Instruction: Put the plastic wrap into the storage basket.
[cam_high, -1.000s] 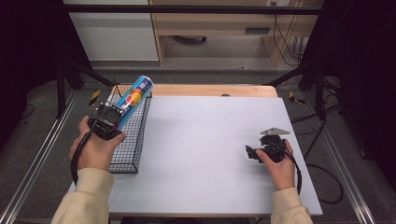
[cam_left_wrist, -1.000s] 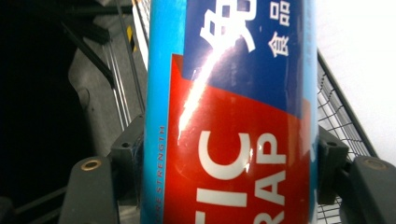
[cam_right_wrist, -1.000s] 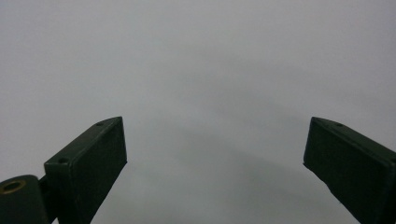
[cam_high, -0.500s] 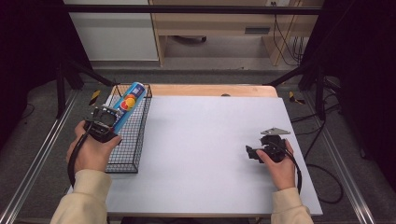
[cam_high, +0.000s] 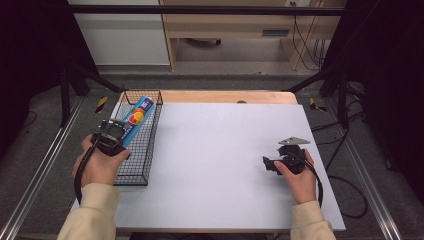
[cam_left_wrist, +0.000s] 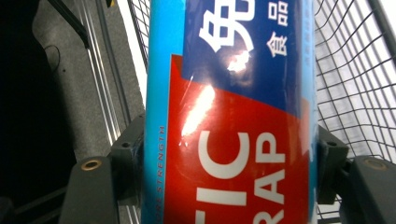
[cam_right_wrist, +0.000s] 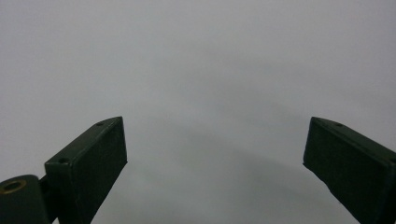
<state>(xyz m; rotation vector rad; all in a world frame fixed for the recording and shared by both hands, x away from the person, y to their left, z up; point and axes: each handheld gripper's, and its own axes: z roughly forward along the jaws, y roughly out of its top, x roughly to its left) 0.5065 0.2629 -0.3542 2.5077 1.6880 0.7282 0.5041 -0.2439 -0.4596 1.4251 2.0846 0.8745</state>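
A long blue and red box of plastic wrap (cam_high: 137, 116) lies slanted over the black wire basket (cam_high: 145, 165) at the table's left. My left gripper (cam_high: 119, 131) is shut on its near end. In the left gripper view the box (cam_left_wrist: 233, 121) stands between both jaws, which press on its sides, with basket mesh (cam_left_wrist: 355, 70) behind it. My right gripper (cam_high: 266, 164) rests low over the white table top (cam_high: 220, 145) at the right. In the right gripper view its jaws stand wide apart (cam_right_wrist: 215, 154) with only bare table between them.
The basket runs along the table's left edge, beside a metal rail (cam_high: 35, 180) and grey floor. A wooden strip (cam_high: 225, 96) borders the table's far edge. Black frame legs (cam_high: 75, 75) and cables (cam_high: 350, 200) stand off the table on both sides.
My left gripper has come down and toward the person with the box, whose far end has tipped lower into the basket. The right gripper has kept still.
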